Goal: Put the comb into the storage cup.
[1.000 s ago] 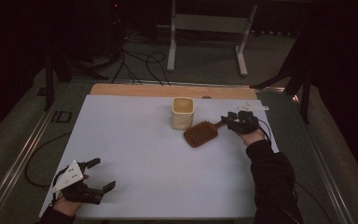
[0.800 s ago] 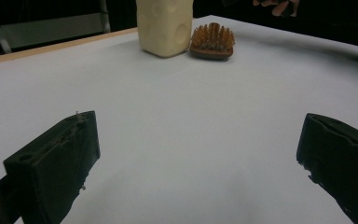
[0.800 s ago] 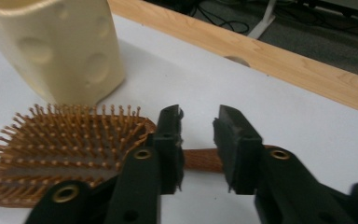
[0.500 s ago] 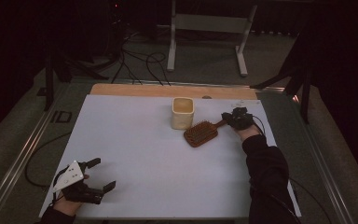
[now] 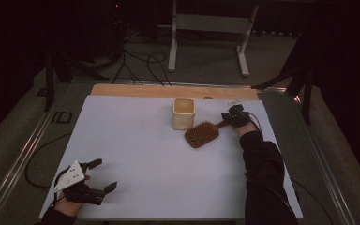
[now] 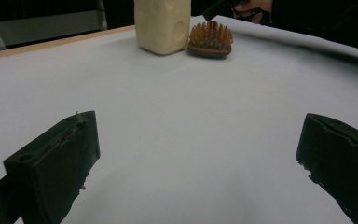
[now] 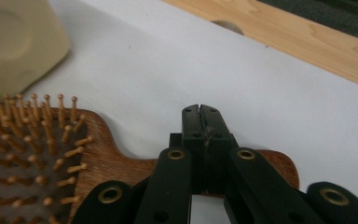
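The brown wooden paddle hairbrush (image 5: 201,134) lies bristles-up on the white counter (image 5: 145,154), toward its far right part, just beside the cream plastic cup (image 5: 183,113). Its long axis runs on a slant: the broad head points toward the person's near left, and the short handle (image 7: 270,163) reaches up and right, straight into the right claw (image 5: 228,119). That claw's jaws have just been closing and now stand pressed together above the handle; whether they actually pinch the wood I cannot tell. The left claw (image 5: 101,176) rests well apart at the near left corner, jaws spread wide and empty. The brush has a reddish wood body, a dark pad and ball-tipped wooden pins.
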